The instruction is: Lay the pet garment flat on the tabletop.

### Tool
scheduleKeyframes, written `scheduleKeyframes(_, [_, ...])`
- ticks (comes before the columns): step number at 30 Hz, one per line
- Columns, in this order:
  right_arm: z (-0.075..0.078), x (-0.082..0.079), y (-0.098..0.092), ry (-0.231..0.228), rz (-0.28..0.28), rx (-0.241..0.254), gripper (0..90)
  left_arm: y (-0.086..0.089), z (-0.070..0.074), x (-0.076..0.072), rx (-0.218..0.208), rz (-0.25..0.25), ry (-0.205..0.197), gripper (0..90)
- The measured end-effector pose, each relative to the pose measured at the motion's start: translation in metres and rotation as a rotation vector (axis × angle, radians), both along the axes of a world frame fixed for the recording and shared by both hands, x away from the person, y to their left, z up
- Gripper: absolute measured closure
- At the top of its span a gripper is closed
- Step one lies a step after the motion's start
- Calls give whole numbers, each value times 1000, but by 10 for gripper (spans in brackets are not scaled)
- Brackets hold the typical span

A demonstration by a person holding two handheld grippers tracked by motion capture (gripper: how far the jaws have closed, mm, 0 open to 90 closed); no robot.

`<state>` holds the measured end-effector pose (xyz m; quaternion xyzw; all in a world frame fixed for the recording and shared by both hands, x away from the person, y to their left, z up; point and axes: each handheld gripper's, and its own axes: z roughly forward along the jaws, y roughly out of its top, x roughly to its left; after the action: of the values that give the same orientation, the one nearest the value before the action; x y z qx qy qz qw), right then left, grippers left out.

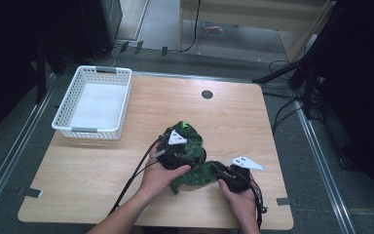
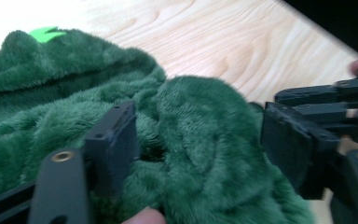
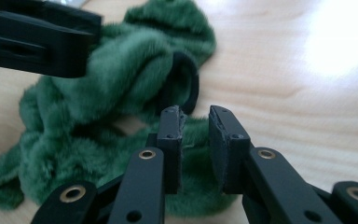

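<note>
A dark green furry garment [image 1: 192, 136] lies crumpled on the wooden table [image 1: 92, 170], a little right of the middle. It has a small bright green patch [image 2: 46, 33] at its far end and a black cuff [image 3: 192, 84]. My left gripper [image 1: 177, 161] rests on top of the garment, open wide, with a thick fold of the fur [image 2: 191, 116] between its jaws [image 2: 200, 144]. My right gripper [image 1: 219, 170] touches the garment's near right end. Its jaws [image 3: 196, 149] stand a narrow gap apart, with the fur [image 3: 121, 70] just beyond them.
A white plastic basket [image 1: 92, 129] with nothing in it stands at the table's far left. A round cable hole [image 1: 207, 94] sits near the far edge. Cables trail from both grippers toward the near edge. Dark stands and cables crowd the floor at the right.
</note>
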<state>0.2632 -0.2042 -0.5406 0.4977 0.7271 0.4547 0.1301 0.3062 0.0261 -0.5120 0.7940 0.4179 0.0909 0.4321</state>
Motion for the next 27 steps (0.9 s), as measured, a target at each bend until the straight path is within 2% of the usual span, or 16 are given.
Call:
scheduleKeyframes(1, [-1,1,0,5,-2,-1,752,-2,-2,0,22,5,-12,449])
scheduleKeyframes(2, [-1,1,0,5,-2,-1,752,-2,-3,-1,34,-1,-18,449])
scheduleKeyframes(4, [-4,3,0,12,-3,-5,746,3,1,-3,16,-39,-31,693])
scheduleKeyframes(7, [-7,3,0,17,2,-18,748,17,11,-10,-40,-52,-73,790])
scheduleKeyframes(9, [-7,3,0,16,1,-20,750,37,18,-19,-89,-64,-97,784])
scheduleKeyframes(10, [-7,4,1,15,3,-24,752,37,18,-19,-89,-64,-97,779])
scheduleKeyframes(13, [-7,3,1,11,-1,-34,753,65,17,-34,-126,-73,-98,767])
scheduleKeyframes(14, [-7,3,2,11,-1,-37,753,78,14,-42,-138,-79,-91,767])
scheduleKeyframes(15, [-8,3,2,11,-2,-38,754,96,6,-52,-153,-92,-54,760])
scheduleKeyframes(17, [-8,3,2,11,-6,-38,753,104,1,-58,-158,-100,-34,757])
scheduleKeyframes(18, [-8,3,3,11,-9,-37,751,118,-9,-69,-131,-119,-9,750])
scheduleKeyframes(20, [-7,2,3,11,-13,-38,747,125,-14,-74,-118,-112,-8,733])
scheduleKeyframes(21, [-6,1,4,5,-14,-40,732,129,-16,-75,-128,-103,3,661])
scheduleKeyframes(23, [-1,-1,4,-13,-19,-30,712,137,-16,-73,-199,-50,26,571])
scheduleKeyframes(25, [4,-5,5,-32,-21,-4,696,139,-7,-67,-262,0,24,471])
scheduleKeyframes(27, [7,-10,7,-39,-10,16,688,122,10,-59,-290,11,-1,408])
